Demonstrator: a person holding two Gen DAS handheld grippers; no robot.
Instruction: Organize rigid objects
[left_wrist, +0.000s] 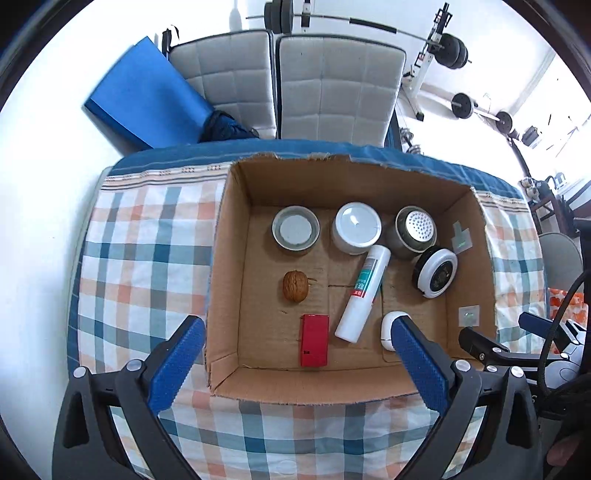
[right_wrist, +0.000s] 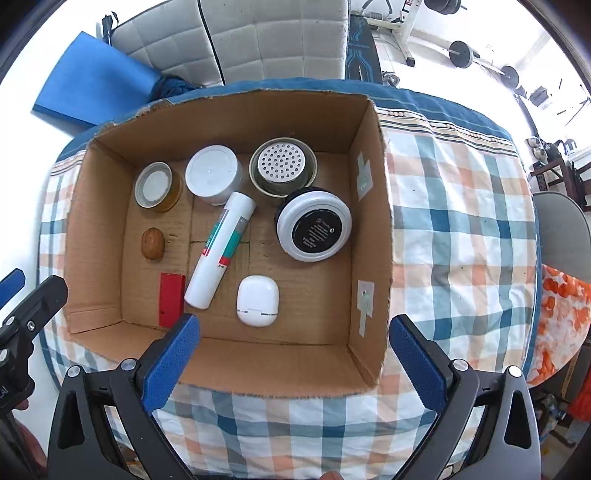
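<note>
Below us, the open brown cardboard box (right_wrist: 369, 229) holds jars, a white tube (right_wrist: 219, 251) and a walnut (right_wrist: 152, 243). Our left gripper (left_wrist: 297, 332) and right gripper (right_wrist: 293, 334) gape wide, empty.

A brown cardboard box (right_wrist: 369, 229) sits on a cloth (right_wrist: 458, 229) checked blue, orange and white; inside lie a red block (right_wrist: 171, 297) and a white tube (right_wrist: 221, 251) with a teal label.

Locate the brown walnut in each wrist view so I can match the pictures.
Left wrist view: brown walnut on the cardboard box floor, left of centre.
Right wrist view: walnut near the box's left wall.
Shared landmark: the flat red rectangular block just below-right of it.
</note>
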